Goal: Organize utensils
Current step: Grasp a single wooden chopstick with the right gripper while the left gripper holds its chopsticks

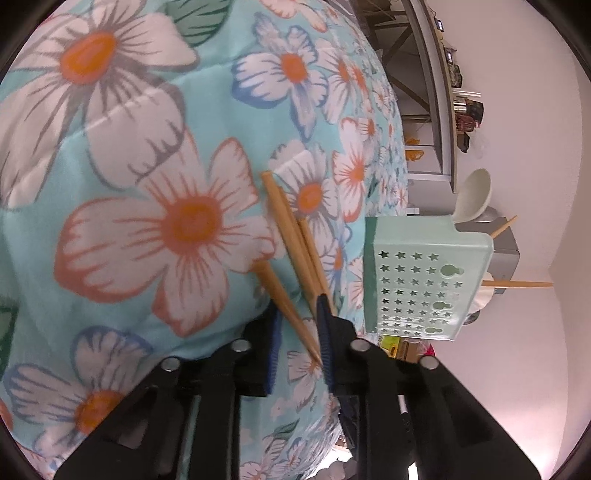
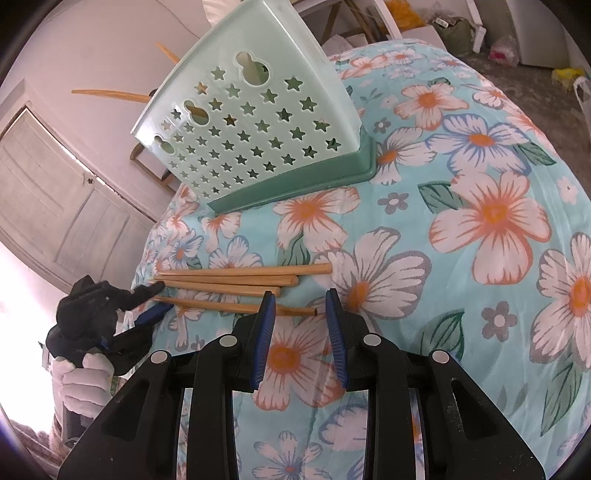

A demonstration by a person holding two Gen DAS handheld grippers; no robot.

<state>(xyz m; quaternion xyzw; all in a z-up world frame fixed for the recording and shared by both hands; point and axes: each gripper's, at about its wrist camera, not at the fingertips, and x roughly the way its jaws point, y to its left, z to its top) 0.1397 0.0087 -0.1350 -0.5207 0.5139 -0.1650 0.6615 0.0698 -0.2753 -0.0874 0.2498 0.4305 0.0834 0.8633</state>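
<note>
Several wooden chopsticks (image 2: pixel 236 282) lie side by side on the floral cloth (image 2: pixel 480 258). The nearest chopstick (image 1: pixel 291 314) runs slantwise between the blue pads of my left gripper (image 1: pixel 298 314) and touches both, so the gripper is shut on its thin end. The same gripper (image 2: pixel 153 301) shows at the cloth's left edge. My right gripper (image 2: pixel 300 299) hovers open over the cloth just short of that chopstick's thick end, with nothing between its pads. A mint-green holder with star holes (image 2: pixel 258 122) stands behind; chopsticks (image 2: pixel 107 94) and a white spoon (image 1: pixel 474 195) stick out of the holder (image 1: pixel 413 288).
A white-gloved hand (image 2: pixel 81 380) holds the left gripper. The cloth falls away at its left edge beside a white door (image 2: pixel 55 199). Bags and clutter (image 2: pixel 458 29) lie on the floor beyond the far edge. Shelves (image 1: pixel 443 110) stand behind the holder.
</note>
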